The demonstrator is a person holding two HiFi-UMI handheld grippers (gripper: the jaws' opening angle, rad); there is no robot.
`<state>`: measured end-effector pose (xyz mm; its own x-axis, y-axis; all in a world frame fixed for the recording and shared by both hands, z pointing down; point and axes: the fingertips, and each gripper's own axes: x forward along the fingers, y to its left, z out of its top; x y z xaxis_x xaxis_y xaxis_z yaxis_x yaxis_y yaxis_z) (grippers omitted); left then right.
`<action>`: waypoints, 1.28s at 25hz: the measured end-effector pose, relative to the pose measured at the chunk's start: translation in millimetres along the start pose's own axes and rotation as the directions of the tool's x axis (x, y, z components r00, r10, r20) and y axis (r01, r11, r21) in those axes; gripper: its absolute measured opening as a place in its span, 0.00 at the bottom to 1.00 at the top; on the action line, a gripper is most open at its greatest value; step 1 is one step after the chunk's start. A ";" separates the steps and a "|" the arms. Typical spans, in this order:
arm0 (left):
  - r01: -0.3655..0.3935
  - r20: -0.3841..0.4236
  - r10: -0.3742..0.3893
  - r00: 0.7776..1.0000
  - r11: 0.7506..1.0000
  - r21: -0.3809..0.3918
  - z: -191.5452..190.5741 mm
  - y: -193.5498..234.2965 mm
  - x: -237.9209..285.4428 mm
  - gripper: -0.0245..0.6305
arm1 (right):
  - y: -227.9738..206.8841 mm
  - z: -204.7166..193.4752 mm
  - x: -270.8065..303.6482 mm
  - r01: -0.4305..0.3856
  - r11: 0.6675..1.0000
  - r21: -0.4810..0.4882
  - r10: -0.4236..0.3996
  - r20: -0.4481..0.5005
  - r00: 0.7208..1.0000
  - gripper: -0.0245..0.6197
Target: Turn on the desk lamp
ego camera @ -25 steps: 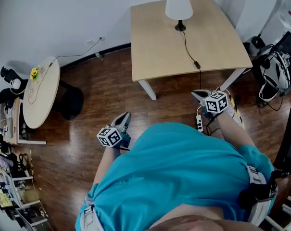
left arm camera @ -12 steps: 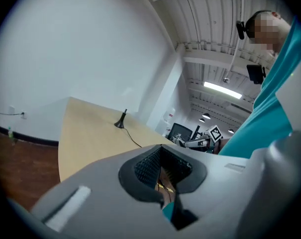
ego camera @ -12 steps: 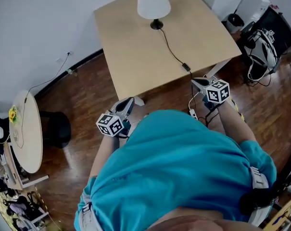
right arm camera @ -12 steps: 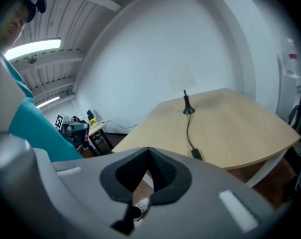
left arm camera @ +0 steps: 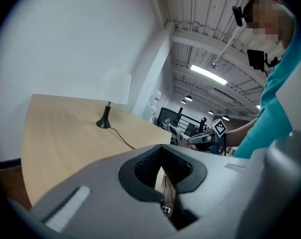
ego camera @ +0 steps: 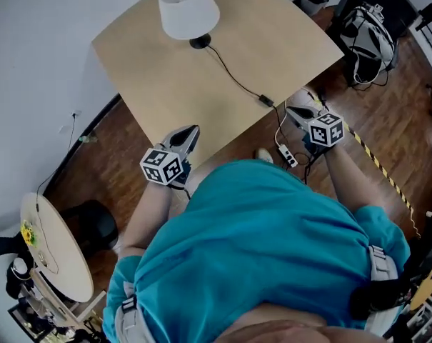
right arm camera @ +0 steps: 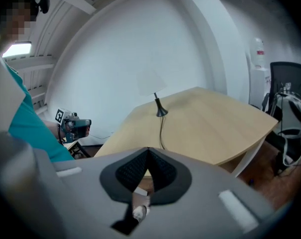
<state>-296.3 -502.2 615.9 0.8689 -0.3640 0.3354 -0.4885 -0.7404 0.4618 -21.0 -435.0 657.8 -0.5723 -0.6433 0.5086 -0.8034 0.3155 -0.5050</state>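
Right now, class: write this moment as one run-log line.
desk lamp: upright on table, untouched | left gripper: shut, empty, at table's near corner | right gripper: shut, empty, near cord switch

We hold both grippers out ahead of the chest, elbows bent. Our left forearm (ego camera: 150,209) and right forearm (ego camera: 346,181) are bare and reach forward from short teal sleeves. Our left gripper (ego camera: 189,132) points ahead with its jaws pressed together at the tips and nothing between them. Our right gripper (ego camera: 294,111) is out on the other side, well apart from the left, its jaws likewise closed and empty. A marker cube (ego camera: 162,166) sits on the back of each gripper
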 end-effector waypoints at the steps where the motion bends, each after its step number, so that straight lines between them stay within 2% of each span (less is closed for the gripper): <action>1: -0.004 -0.035 0.005 0.999 1.000 0.013 -0.5 3.5 26.8 0.04 | -22.6 0.8 0.3 0.005 1.000 0.025 -0.005 0.005 1.000 0.04; 4: -0.010 -0.135 0.015 0.991 0.999 0.044 -6.1 6.6 101.3 0.04 | -77.6 1.7 2.4 -0.001 0.998 0.063 0.001 0.001 1.000 0.04; 8: 0.030 -0.242 -0.013 0.970 0.997 0.064 -20.2 8.0 217.8 0.04 | -159.3 9.6 17.8 -0.026 0.996 0.083 0.028 -0.019 0.999 0.04; 12: 0.082 -0.400 -0.027 0.916 0.989 0.120 -60.6 7.9 308.2 0.04 | -212.8 -1.9 26.5 -0.033 0.988 0.150 0.036 -0.022 0.999 0.04; 15: 0.128 -0.481 -0.034 0.876 0.978 0.164 -92.0 2.6 357.9 0.04 | -240.6 -10.8 23.9 -0.026 0.983 0.184 0.029 -0.011 1.000 0.04; 21: 0.187 -0.610 0.000 0.792 0.952 0.244 -146.3 -0.2 402.6 0.04 | -272.8 -27.3 9.3 0.004 0.974 0.227 -0.006 0.006 1.000 0.04; 26: 0.215 -0.687 0.026 0.726 0.940 0.263 -181.8 5.7 413.5 0.04 | -289.3 -38.2 2.6 0.025 0.967 0.252 -0.029 0.012 1.000 0.04; 29: 0.224 -0.710 0.038 0.703 0.936 0.271 -192.7 8.5 416.0 0.04 | -292.8 -41.1 1.1 0.027 0.965 0.260 -0.031 0.012 0.999 0.04; 32: 0.228 -0.713 0.041 0.700 0.933 0.278 -196.1 9.3 417.9 0.04 | -293.0 -42.1 -0.2 0.025 0.965 0.260 -0.030 0.016 0.999 0.04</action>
<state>46.5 -550.4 921.4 0.5316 0.1175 0.8388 -0.2354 -0.9308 0.2796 207.5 -497.9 835.1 -0.5451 -0.6632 0.5128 -0.7470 0.1067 -0.6562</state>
